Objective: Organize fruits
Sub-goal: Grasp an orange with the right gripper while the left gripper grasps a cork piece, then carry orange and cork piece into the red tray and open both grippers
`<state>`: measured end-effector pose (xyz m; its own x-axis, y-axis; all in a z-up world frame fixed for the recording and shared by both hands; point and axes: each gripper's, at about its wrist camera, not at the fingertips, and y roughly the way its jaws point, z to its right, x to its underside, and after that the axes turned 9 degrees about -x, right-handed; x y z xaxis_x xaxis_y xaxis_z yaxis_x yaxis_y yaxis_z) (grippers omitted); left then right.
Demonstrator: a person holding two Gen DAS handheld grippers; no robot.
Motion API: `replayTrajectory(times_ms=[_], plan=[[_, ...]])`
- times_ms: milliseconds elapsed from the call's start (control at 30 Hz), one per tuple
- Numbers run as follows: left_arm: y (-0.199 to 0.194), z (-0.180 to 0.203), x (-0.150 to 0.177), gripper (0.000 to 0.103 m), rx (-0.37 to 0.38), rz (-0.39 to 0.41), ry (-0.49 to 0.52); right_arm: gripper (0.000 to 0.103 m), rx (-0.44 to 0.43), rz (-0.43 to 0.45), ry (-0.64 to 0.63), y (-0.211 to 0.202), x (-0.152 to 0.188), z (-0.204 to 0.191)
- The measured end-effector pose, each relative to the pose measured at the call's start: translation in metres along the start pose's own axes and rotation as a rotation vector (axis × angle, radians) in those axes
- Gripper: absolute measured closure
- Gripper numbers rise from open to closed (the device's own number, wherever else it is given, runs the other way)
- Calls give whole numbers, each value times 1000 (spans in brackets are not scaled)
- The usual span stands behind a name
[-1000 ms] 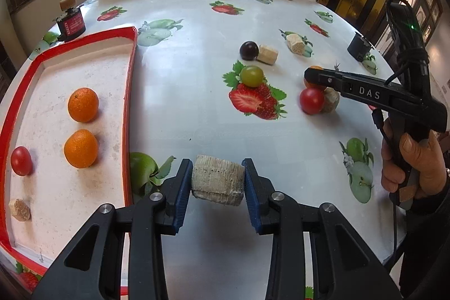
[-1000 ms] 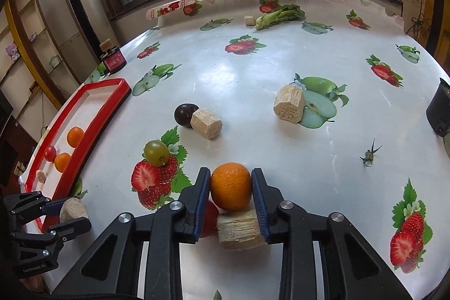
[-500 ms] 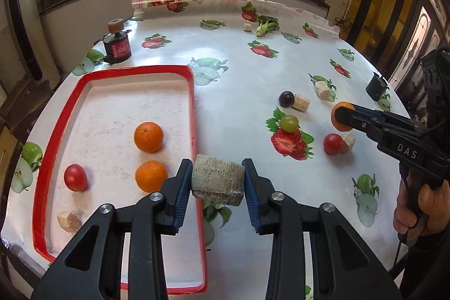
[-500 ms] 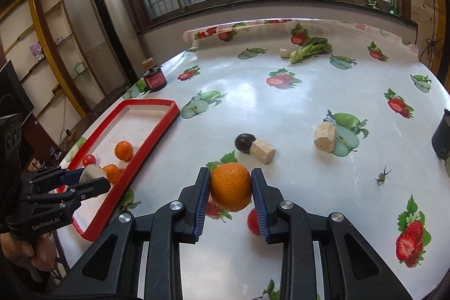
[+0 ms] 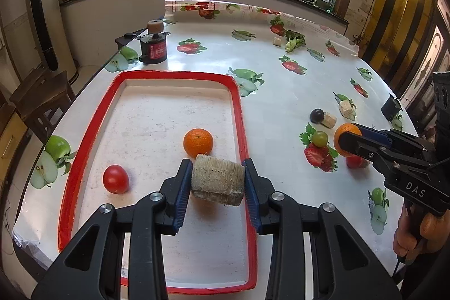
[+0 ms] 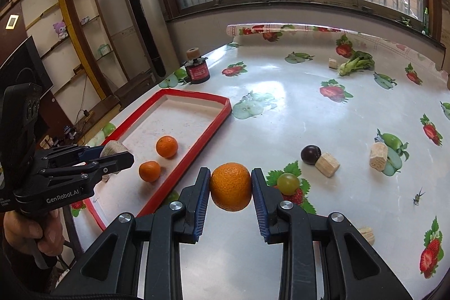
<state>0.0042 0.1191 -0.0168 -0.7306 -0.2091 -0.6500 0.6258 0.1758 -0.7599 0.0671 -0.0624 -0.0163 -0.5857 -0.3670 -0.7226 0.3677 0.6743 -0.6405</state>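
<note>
In the left wrist view my left gripper (image 5: 216,182) is shut on a beige ridged chunk (image 5: 218,176), held above the near right part of the red-rimmed tray (image 5: 240,114). An orange (image 5: 198,142) and a red tomato (image 5: 116,178) lie in the tray. The right wrist view shows a second orange (image 6: 149,171) there. My right gripper (image 6: 230,186) is shut on an orange (image 6: 230,182), held in the air just right of the tray's long rim (image 6: 208,131). A green fruit (image 6: 288,183), a dark plum (image 6: 310,154) and a red tomato (image 5: 355,161) lie on the table.
Beige chunks (image 6: 327,164) (image 6: 378,155) lie among the loose fruit, another (image 6: 365,234) near the right fingers. A black and red jar (image 6: 198,72) stands beyond the tray. A leafy green vegetable (image 6: 355,63) lies far back. A hand (image 5: 413,229) grips the right tool.
Both grippers rose and swung left toward the tray. The chunk now hangs over the tray floor. The orange has been lifted away from the tomato and chunk on the table.
</note>
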Motion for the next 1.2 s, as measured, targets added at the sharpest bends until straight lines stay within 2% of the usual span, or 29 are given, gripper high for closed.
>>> replayTrajectory(times_ms=[333,1200], plan=[[2,-23,-1,70,-16,-3,-39,73,-28,-23,-36,17,-8,-21],[18,-59,-13,70,-84,-20,-80,73,-70,-49,-69,57,-33,-39]])
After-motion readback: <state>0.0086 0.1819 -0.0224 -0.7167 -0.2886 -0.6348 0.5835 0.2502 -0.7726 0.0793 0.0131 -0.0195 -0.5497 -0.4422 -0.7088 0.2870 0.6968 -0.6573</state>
